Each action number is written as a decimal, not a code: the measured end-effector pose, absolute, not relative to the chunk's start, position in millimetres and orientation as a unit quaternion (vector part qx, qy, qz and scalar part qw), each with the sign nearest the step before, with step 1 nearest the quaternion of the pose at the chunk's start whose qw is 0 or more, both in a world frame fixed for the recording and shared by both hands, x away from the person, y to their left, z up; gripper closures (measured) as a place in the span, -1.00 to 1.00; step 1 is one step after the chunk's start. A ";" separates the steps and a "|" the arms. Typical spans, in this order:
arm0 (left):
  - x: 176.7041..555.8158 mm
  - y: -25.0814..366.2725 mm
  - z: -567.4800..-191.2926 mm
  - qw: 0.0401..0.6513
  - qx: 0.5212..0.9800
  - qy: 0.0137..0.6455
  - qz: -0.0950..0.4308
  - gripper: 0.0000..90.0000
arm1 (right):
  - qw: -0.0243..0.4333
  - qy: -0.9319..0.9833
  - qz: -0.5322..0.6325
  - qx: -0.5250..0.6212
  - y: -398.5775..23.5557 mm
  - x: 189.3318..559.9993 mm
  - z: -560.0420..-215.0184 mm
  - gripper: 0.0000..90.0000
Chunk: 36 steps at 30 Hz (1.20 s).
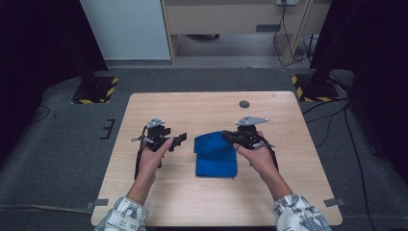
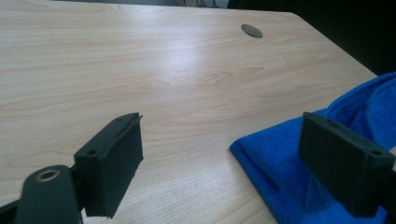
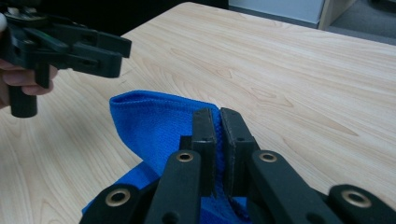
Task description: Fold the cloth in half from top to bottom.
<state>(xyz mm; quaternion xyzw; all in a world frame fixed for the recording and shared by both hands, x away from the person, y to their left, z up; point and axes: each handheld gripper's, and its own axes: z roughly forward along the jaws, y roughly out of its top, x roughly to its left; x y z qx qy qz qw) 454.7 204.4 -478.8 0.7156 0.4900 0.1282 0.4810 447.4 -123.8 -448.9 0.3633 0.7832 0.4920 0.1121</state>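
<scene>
Blue microfibre cloth (image 1: 216,156) sits folded near the middle of your wooden table (image 1: 192,108), its far edge lifted. Your right gripper (image 3: 217,122) has its jaws pressed together, pinching that raised fold. Your left gripper (image 2: 219,154) hovers just beside the cloth's left edge, jaws spread wide, gripping nothing. Round cable hole (image 1: 244,104) lies beyond.

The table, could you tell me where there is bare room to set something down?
The far strip of the table is bare up to the round hole; so are the near edge and both side margins. The middle is crowded: the blue cloth lies between the left tongs and right tongs.
</scene>
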 end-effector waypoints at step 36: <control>451.0 182.4 -491.5 0.454 0.735 0.487 0.126 -0.70 | 0.089 0.778 0.510 0.356 -137.2 425.3 -458.7 0.88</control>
